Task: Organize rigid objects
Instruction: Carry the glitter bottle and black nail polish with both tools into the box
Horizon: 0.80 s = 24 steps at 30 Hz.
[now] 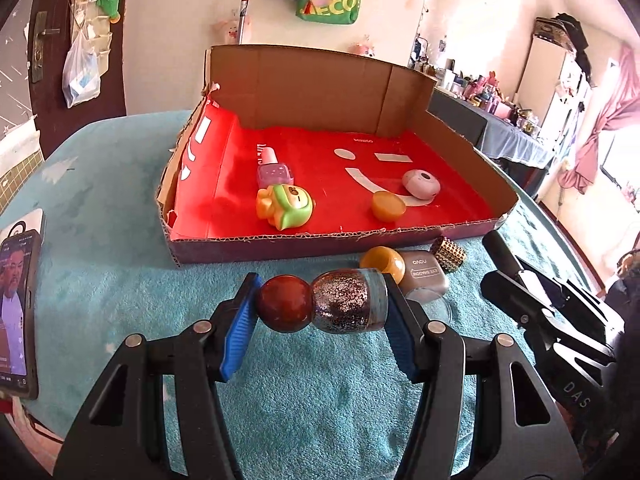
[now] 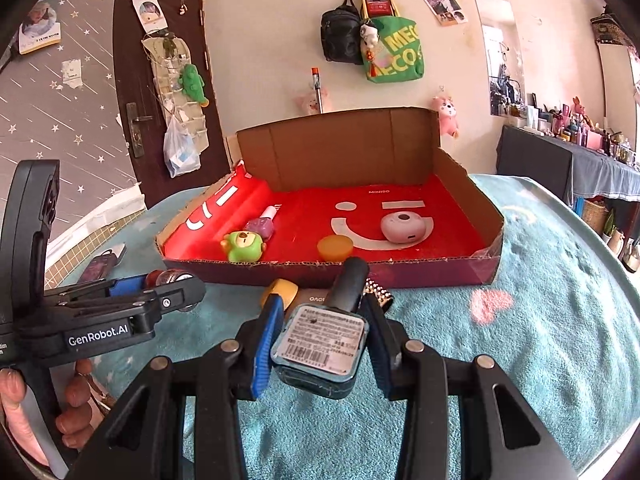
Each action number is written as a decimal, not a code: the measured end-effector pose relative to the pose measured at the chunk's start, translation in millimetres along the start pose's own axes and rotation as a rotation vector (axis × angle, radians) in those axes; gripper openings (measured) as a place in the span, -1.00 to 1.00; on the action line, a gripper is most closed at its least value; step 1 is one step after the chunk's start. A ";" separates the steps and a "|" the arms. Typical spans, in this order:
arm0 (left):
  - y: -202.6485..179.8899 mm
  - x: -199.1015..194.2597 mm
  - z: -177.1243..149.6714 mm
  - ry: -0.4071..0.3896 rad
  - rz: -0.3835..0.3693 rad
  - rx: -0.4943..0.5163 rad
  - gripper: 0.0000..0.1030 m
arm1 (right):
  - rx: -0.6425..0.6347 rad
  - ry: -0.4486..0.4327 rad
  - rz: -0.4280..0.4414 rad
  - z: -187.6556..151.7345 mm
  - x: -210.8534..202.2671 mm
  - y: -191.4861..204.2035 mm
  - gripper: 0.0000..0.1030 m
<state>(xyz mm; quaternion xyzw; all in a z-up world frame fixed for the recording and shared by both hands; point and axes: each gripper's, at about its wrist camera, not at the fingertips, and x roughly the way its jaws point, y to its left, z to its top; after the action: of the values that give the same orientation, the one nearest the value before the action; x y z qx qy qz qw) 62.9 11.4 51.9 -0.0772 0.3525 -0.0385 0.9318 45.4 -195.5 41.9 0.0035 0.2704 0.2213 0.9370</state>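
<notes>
**Cardboard box waits while both grippers hold small bottles above the blanket**

Cardboard forms the box [image 1: 408, 92], the largest thing here, lined in red, with a low front wall and a tall back wall. It sits on a teal blanket [image 1: 120, 208] that covers the table. Inside lie a green toy [image 1: 286, 206], a purple bottle [image 1: 274, 172], an orange cap [image 1: 388, 206] and a pink disc [image 1: 420, 184], all apart from one another.

Just before the front wall, on the blanket, sit an orange jar [image 1: 382, 262], a grey case [image 1: 424, 276] and a studded ring [image 1: 448, 254], close together.

The left gripper [image 1: 320, 308] clamps a glitter bottle [image 1: 350, 306] end to end, one pad on its round red cap, the other on its base. That hold looks risky: the cap is a smooth ball, so the bottle could pivot or pop out sideways.

The right gripper [image 2: 320, 344] grips a square bottle [image 2: 320, 346] by its sides, label facing the camera, black cap pointing toward the box. If carried low, that cap could catch the front wall.

The two grippers are near each other, so they could collide on the way in. A dropped bottle could land on the jar, case or ring, or roll into the items already placed.
</notes>
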 end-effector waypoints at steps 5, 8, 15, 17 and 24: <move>-1.9 -1.9 1.2 -0.007 -0.010 0.009 0.09 | 0.001 0.010 0.013 1.3 1.4 0.2 -0.17; -2.8 -3.1 2.9 -0.012 -0.015 0.014 0.09 | -0.002 0.011 0.017 2.5 2.1 0.6 -0.17; -5.3 -4.6 9.7 -0.016 -0.040 0.027 0.09 | 0.006 0.027 0.048 7.4 4.1 -2.2 -0.17; -5.8 -4.1 11.9 -0.015 -0.051 0.031 0.09 | 0.001 0.031 0.051 9.3 4.8 -2.1 -0.16; -2.6 0.6 20.6 0.002 -0.085 0.026 0.09 | -0.003 0.053 0.087 17.5 8.5 -3.5 -0.16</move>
<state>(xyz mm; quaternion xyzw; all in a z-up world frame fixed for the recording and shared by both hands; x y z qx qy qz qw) 77.0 11.1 67.2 -0.0799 0.3492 -0.0827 0.9300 62.2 -193.2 52.1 0.0081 0.2946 0.2621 0.9189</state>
